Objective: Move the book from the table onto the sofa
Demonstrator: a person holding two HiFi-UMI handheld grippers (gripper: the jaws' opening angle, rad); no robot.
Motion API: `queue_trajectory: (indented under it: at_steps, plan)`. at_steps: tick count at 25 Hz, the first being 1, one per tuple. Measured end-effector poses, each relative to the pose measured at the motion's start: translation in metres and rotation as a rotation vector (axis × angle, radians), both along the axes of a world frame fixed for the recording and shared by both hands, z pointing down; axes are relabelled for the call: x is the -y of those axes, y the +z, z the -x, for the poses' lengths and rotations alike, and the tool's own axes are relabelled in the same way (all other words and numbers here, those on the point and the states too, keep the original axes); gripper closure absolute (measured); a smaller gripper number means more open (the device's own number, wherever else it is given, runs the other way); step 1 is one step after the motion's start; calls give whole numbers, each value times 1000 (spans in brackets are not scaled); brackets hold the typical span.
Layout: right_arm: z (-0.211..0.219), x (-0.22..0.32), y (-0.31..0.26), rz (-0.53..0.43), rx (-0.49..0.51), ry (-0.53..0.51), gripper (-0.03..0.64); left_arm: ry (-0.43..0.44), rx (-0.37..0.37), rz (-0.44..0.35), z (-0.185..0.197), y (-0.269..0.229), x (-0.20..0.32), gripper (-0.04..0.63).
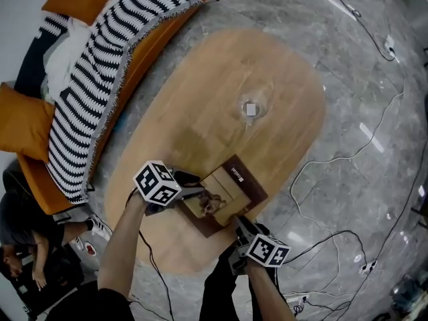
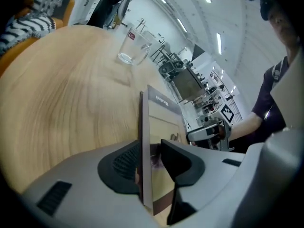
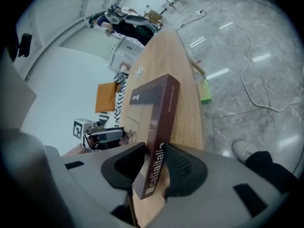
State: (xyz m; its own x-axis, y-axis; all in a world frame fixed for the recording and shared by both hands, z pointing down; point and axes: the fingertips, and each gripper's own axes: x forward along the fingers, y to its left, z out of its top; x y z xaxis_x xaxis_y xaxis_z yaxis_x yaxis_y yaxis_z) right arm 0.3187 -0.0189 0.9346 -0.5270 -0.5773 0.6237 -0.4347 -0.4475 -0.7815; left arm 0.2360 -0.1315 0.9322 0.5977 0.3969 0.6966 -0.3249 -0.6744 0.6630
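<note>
A brown book (image 1: 227, 192) lies flat on the near end of the oval wooden table (image 1: 234, 65). My left gripper (image 1: 194, 196) is at the book's left edge and my right gripper (image 1: 239, 223) at its near right corner. In the left gripper view the book's (image 2: 159, 122) edge stands between the left gripper's (image 2: 151, 163) spread jaws, with a gap at one pad. In the right gripper view the lettered spine (image 3: 152, 108) sits between the right gripper's (image 3: 154, 167) jaws, loose on one side. Both grippers are open. The orange sofa (image 1: 150, 42) is at the far left.
A clear glass (image 1: 252, 105) stands mid-table beyond the book. A striped blanket (image 1: 100, 79) and orange cushions (image 1: 23, 122) lie on the sofa. A person (image 1: 20, 239) sits on the floor at lower left. Cables (image 1: 334, 159) trail over the marble floor on the right.
</note>
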Motion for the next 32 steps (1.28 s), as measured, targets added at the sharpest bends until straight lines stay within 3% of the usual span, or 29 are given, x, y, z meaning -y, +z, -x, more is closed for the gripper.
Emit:
queue_trajectory:
  at_steps: [4,8,11,19,25,32]
  plan:
    - [0,4,2,-19,31,-6,485,21,-22,67,-2,3,-9,456]
    - [-1,3,4,-21,49,2,477,-36,-55,99,-2,5,-9,456]
    - [-2,4,5,-34,56,-2,477,-62,-60,82,-2,6,-7,456]
    - [-8,4,1,-30,31,-21,518,-30,-8,37,0,-1,-10,480]
    - [-17,7,-10,-56,-3,-96,528,-89,-17,32,4,-19,-19,489]
    - [-22,11,-54,-106,-30,-220,535,-244,-26,25,13,-61,-36,495]
